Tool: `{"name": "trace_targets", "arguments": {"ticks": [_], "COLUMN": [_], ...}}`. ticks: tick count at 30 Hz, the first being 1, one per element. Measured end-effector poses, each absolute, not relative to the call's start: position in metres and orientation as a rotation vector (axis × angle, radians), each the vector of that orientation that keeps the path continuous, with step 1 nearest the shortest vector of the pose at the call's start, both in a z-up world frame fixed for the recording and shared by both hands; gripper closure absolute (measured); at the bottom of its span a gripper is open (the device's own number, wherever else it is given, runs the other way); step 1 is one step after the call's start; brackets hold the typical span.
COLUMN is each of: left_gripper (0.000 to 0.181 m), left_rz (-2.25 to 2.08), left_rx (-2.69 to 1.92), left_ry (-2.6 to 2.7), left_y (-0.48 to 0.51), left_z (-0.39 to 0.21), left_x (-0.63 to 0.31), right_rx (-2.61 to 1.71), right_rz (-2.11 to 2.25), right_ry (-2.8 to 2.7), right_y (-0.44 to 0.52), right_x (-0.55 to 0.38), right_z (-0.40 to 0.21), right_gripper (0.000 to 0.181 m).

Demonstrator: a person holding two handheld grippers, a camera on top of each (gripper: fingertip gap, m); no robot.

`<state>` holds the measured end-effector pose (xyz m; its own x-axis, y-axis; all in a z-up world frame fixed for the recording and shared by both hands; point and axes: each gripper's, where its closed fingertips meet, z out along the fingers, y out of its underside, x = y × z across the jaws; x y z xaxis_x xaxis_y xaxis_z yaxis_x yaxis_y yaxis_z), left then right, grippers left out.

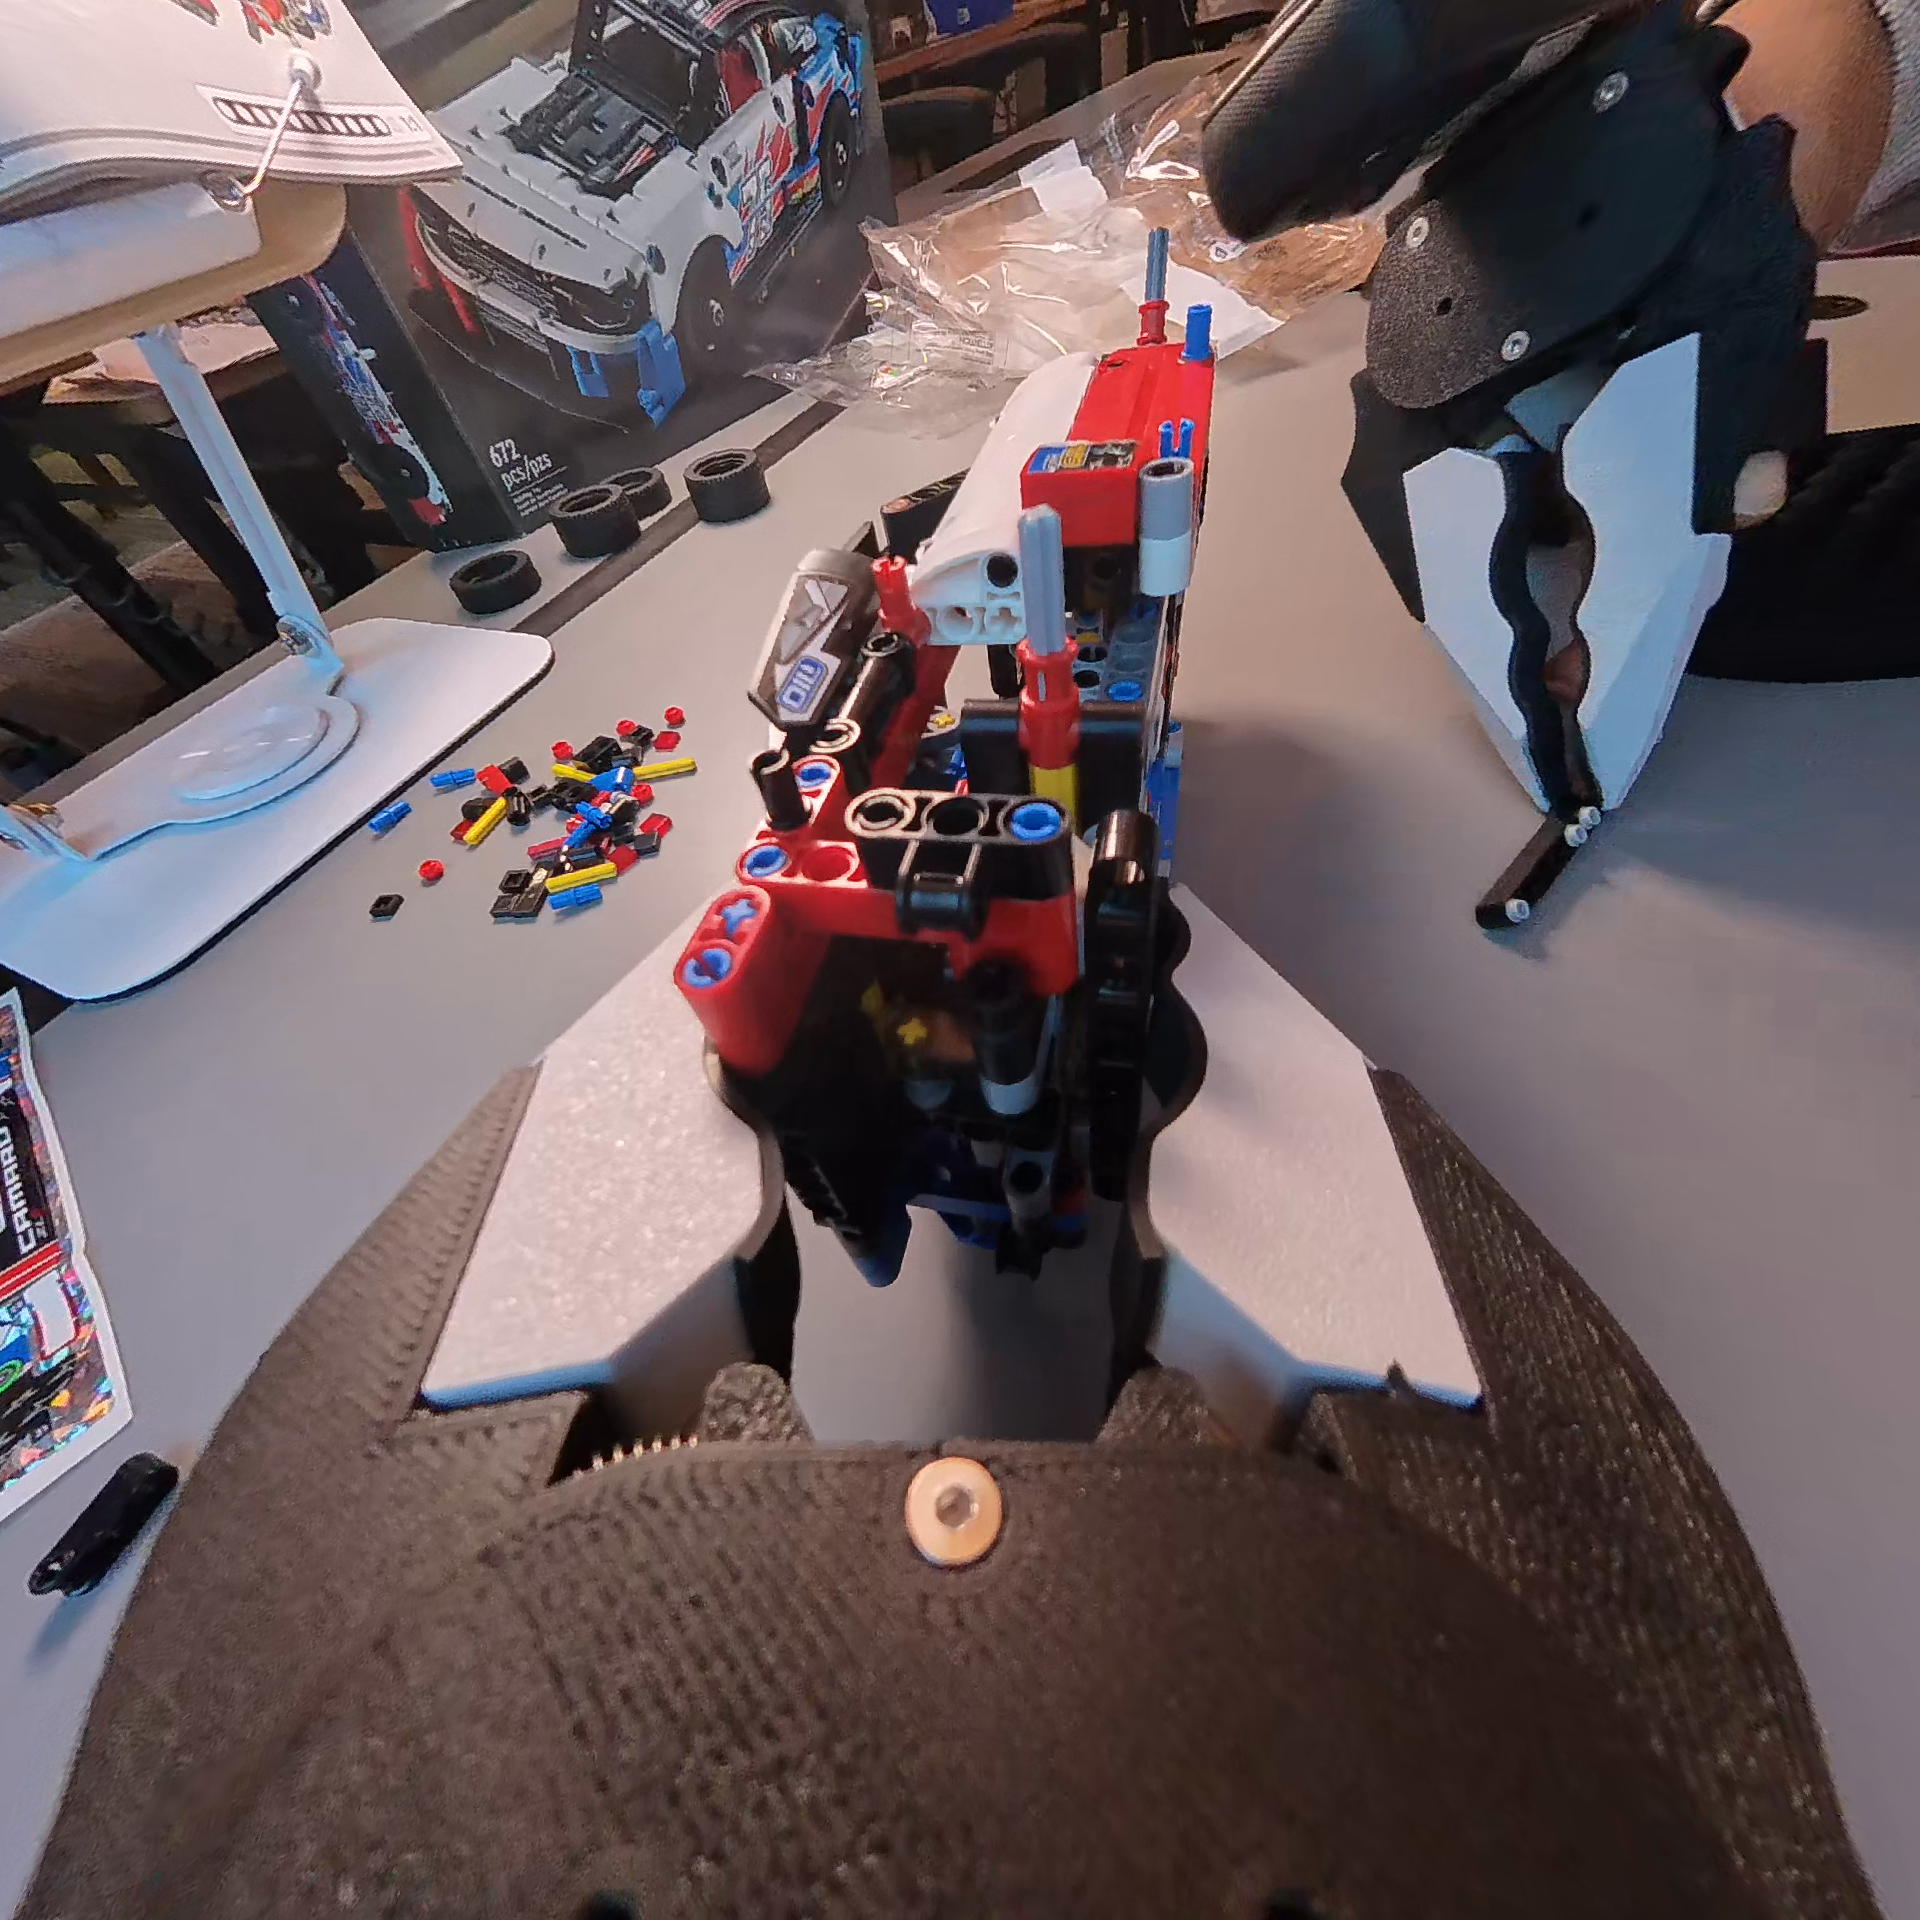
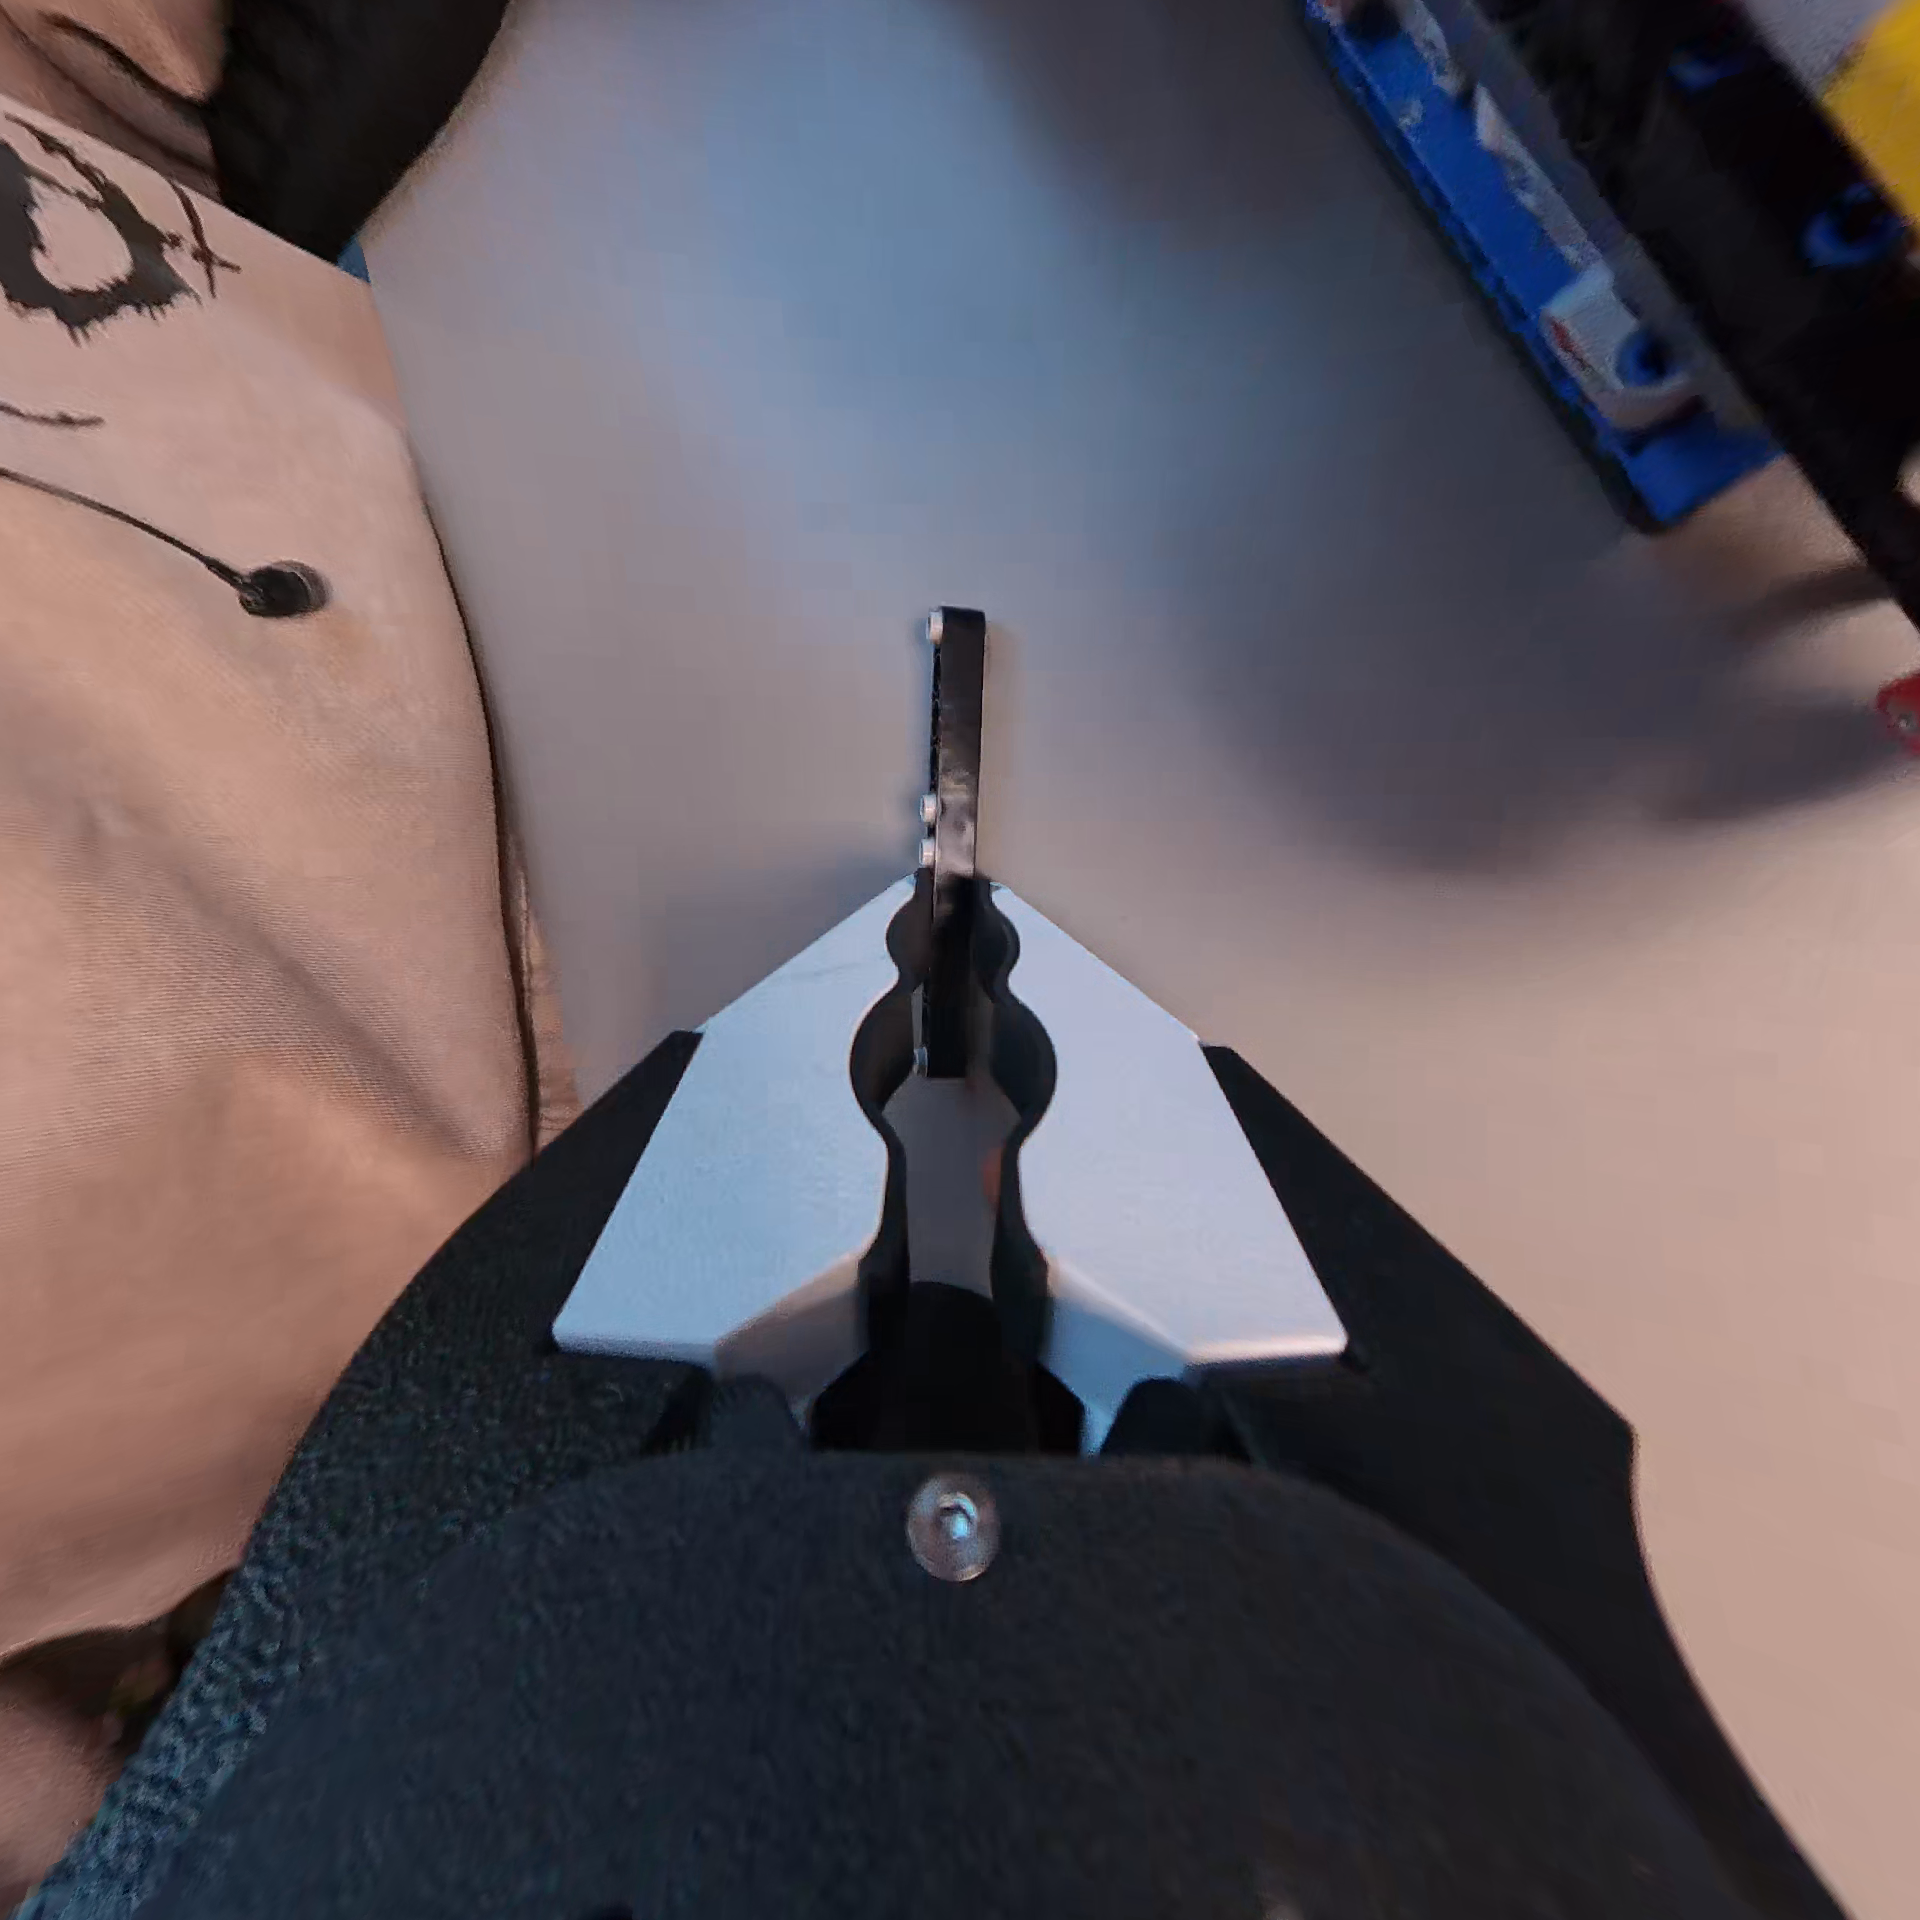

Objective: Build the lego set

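My left gripper (image 1: 951,1049) is shut on the near end of the partly built lego car chassis (image 1: 997,748), a long red, black, white and blue frame that lies on the grey table and points away from me. My right gripper (image 2: 951,894) is shut on a thin black lego beam (image 2: 958,727) with small grey pins along one edge; the beam's tip rests on or just above the table. In the left wrist view the right gripper (image 1: 1564,800) and its beam (image 1: 1532,868) stand to the right of the chassis, apart from it. The chassis edge shows blurred in the right wrist view (image 2: 1558,260).
A pile of small loose lego parts (image 1: 566,821) lies left of the chassis. Several black tyres (image 1: 623,514), the set's box (image 1: 623,239), clear plastic bags (image 1: 1039,270), a white stand with the instruction booklet (image 1: 249,717), a sticker sheet (image 1: 42,1268) and a black pin (image 1: 99,1522) are around. A person's beige garment (image 2: 229,831) is at the left.
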<state>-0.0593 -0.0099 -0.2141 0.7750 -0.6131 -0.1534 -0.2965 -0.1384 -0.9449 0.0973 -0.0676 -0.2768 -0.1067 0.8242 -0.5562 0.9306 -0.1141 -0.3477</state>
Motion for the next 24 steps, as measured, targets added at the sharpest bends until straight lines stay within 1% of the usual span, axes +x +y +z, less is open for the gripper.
{"name": "trace_targets", "arguments": {"ticks": [3,9,14,17,20,22,24], "left_gripper": [0.110,0.110,0.110,0.110,0.110,0.110,0.110], "left_rz": [-0.317,-0.327,-0.317,-0.324,-0.332,-0.337,-0.338], "left_rx": [-1.735,-1.737,-1.736,-1.735,-1.734,-1.734,-1.734], "left_ry": [0.717,0.712,0.719,0.715,0.711,0.708,0.705], "left_y": [-0.010,-0.009,-0.010,-0.010,-0.009,-0.009,-0.009], "left_z": [-0.214,-0.214,-0.214,-0.214,-0.214,-0.214,-0.214], "left_x": [-0.059,-0.060,-0.059,-0.059,-0.060,-0.060,-0.060], "right_rx": [2.044,2.207,2.289,2.113,1.942,1.895,1.869], "right_rz": [-1.046,-1.031,-0.981,-0.932,-0.767,-0.701,-0.649], "right_ry": [1.863,1.916,2.319,2.694,2.965,3.034,3.093], "right_y": [-0.060,-0.033,-0.007,-0.017,-0.029,-0.031,-0.027], "right_x": [0.101,0.101,0.098,0.102,0.105,0.102,0.097], "right_z": [-0.277,-0.277,-0.268,-0.257,-0.260,-0.264,-0.265], "right_gripper": [0.177,0.175,0.167,0.164,0.164,0.165,0.170]}}
